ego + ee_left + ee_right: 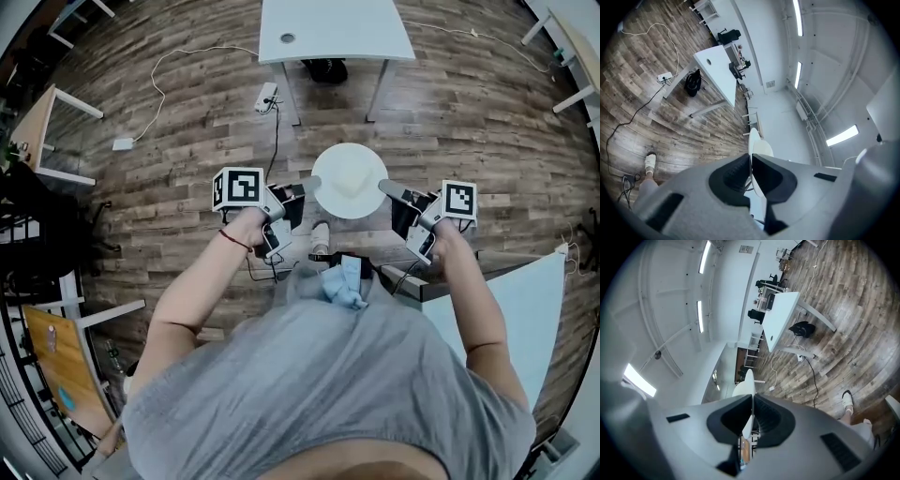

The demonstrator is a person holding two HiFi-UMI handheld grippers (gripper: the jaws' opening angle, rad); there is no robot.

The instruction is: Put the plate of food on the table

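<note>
**Plate held in the air between two grippers, table ahead**

The white plate (349, 180) hangs level in front of the person, over the wooden floor (187, 112) and resting on nothing. A pale mound sits in its middle; what food it is I can't tell.

The left gripper (307, 187) is clamped on the plate's left rim and the right gripper (386, 188) on the opposite rim. In each gripper's own view the jaws are closed on the thin white edge. The line from one grip to the other runs straight across the person's body, and neither hand is nearer.

The white table (337, 33) stands well apart, straight ahead across open floor. Another white top (525, 300) lies close at the person's right. To my eye, setting the plate down calls for carrying it forward with both grippers level.
</note>
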